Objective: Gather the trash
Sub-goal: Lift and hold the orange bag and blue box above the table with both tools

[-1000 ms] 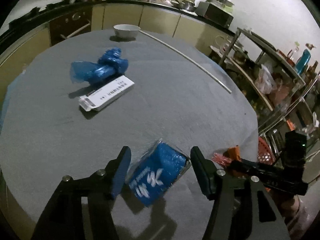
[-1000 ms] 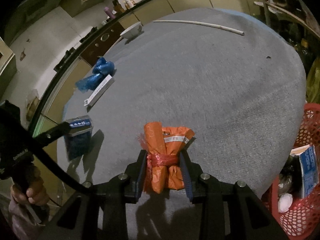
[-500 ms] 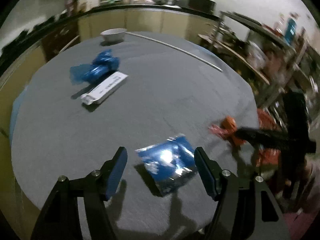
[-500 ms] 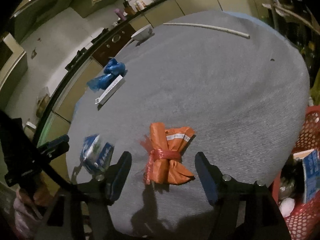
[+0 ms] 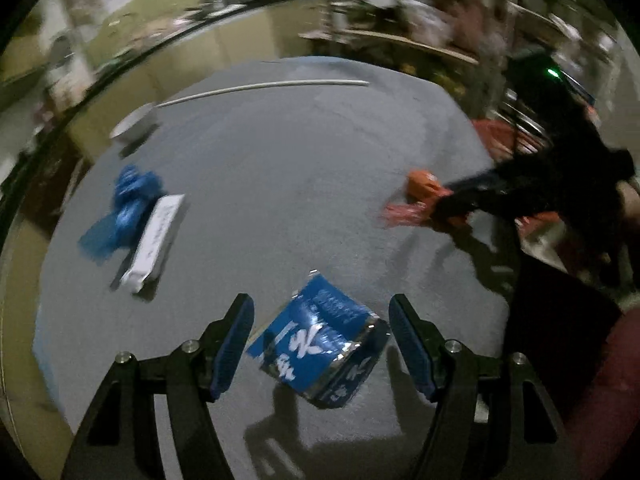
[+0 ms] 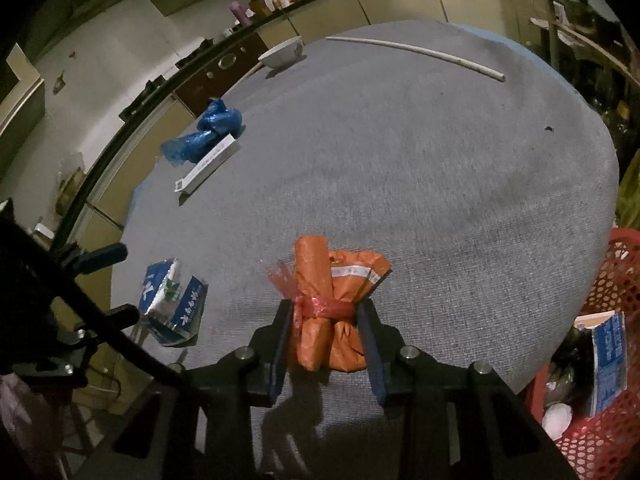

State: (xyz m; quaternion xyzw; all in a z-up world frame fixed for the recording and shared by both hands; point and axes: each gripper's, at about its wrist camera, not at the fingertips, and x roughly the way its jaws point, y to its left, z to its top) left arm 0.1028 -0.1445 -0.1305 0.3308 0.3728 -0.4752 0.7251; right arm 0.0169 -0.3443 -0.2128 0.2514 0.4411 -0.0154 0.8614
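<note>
- Far left on the grey worktop (image 6: 440,184) lie a crumpled blue bag (image 6: 208,136) and, touching it, a long white box (image 6: 208,162); neither is near a gripper, so both look like later pickups.
- The left gripper (image 5: 320,332) has its jaws spread wide on either side of the blue foil packet (image 5: 316,344), which rests on the worktop near the front edge; neither pad appears to touch it. This view is motion-blurred.
- My reading: the left side is at the approach step. Next it calls for closing the jaws on the packet's narrower sides and lifting it.
- The right gripper (image 6: 325,334) has its jaws pinching the orange bundle (image 6: 332,296) at the red tie around its waist; the bundle sits on the worktop.
- At far right, off the worktop's edge, stands a red mesh basket (image 6: 600,420) already holding a carton and other scraps.
- Next for the right side, as I judge it: lift the bundle, carry it over the basket rim and release.
</note>
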